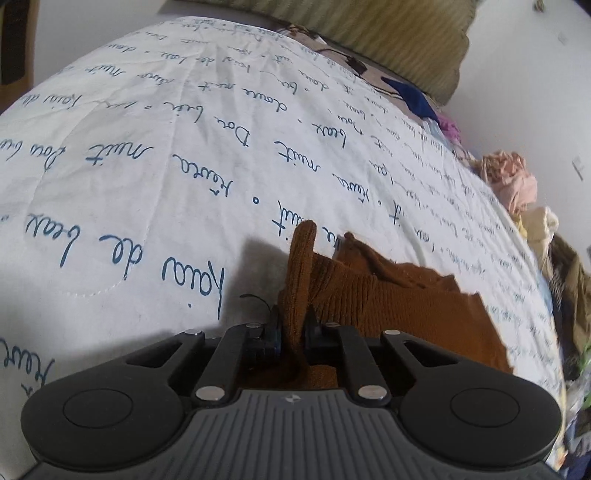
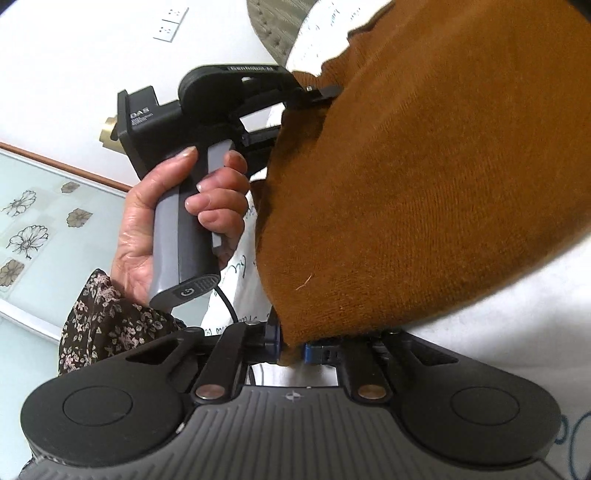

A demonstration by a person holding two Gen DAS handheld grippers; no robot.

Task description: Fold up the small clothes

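A small brown knitted garment (image 1: 399,306) lies on a white quilt with blue handwriting (image 1: 155,162). In the left wrist view my left gripper (image 1: 293,332) is shut on a bunched fold of its near edge, which stands up between the pads. In the right wrist view the same brown garment (image 2: 424,192) fills the upper right, lifted off the quilt. My right gripper (image 2: 291,347) is shut on its lower corner. Beyond it the left gripper (image 2: 317,92), held in a person's hand (image 2: 207,206), pinches the cloth's far edge.
A pile of other clothes (image 1: 513,181) in pink, cream and blue runs along the quilt's right edge. A striped green pillow (image 1: 388,37) lies at the back. A white wall with sockets (image 2: 170,24) and a flowered glass panel (image 2: 29,229) stand on the left.
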